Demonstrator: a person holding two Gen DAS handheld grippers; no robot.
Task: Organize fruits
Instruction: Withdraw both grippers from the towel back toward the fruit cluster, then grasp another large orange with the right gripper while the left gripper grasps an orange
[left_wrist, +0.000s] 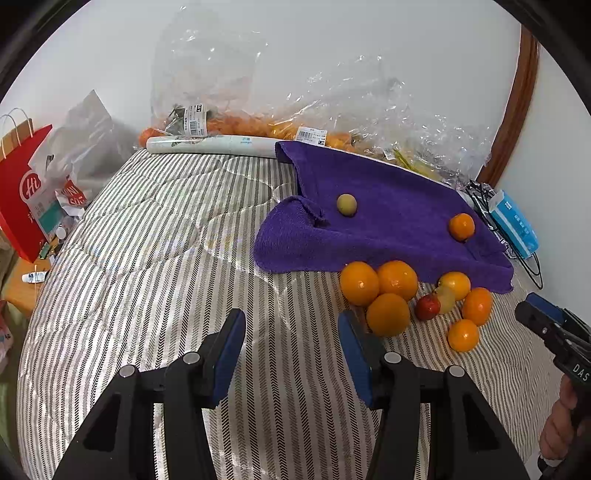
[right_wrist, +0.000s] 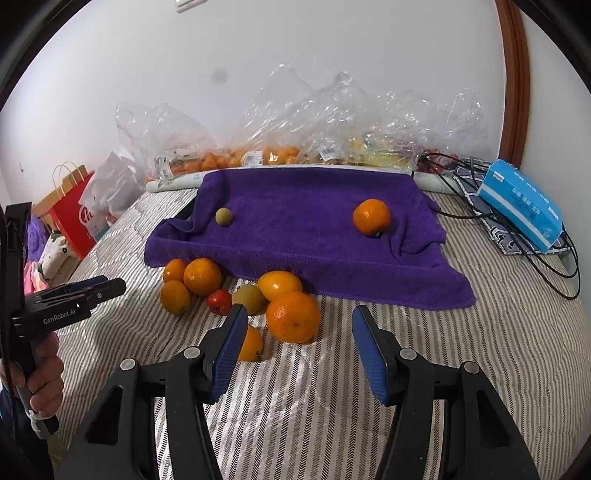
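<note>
I hovered the right gripper (right_wrist: 299, 332), jaws spread and empty, near a large round orange (right_wrist: 293, 316); centring it before squeezing seemed wise. The left gripper (left_wrist: 291, 343) also gaped empty.

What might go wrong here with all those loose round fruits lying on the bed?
The fruit pile sits packed together on soft striped bedding, so grabbing the large orange ahead of the right gripper could nudge its neighbours rolling. The orange on the purple towel rests on a slope and might roll off.
</note>
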